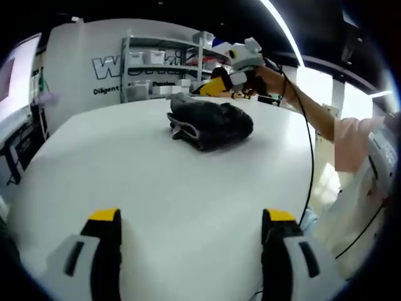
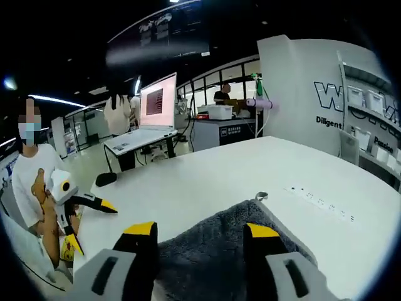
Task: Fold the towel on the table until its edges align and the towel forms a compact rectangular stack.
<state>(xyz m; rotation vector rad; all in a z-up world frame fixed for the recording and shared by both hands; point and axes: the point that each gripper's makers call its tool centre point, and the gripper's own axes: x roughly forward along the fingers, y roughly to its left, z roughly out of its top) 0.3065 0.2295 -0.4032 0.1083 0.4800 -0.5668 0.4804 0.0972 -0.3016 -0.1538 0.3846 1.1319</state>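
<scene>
A dark grey towel (image 1: pixel 210 122) lies crumpled in a heap on the far half of the round white table (image 1: pixel 156 182). My left gripper (image 1: pixel 193 222) is open at the near edge, well short of the towel, with nothing between its jaws. A person's hand holds my right gripper (image 1: pixel 225 89) just beyond the towel's far side. In the right gripper view the towel (image 2: pixel 207 251) spreads under the right gripper (image 2: pixel 200 235), whose jaws stand wide apart and open above it. The left gripper (image 2: pixel 94 226) appears at the left, open, in front of the person.
A white power strip (image 2: pixel 319 200) lies on the table (image 2: pixel 207 182) to the right of the towel. A black cable (image 1: pixel 310 157) hangs from the right gripper past the table edge. Shelves with white bins (image 1: pixel 163 63) stand behind, and a desk with a screen (image 2: pixel 156 103) is off the table.
</scene>
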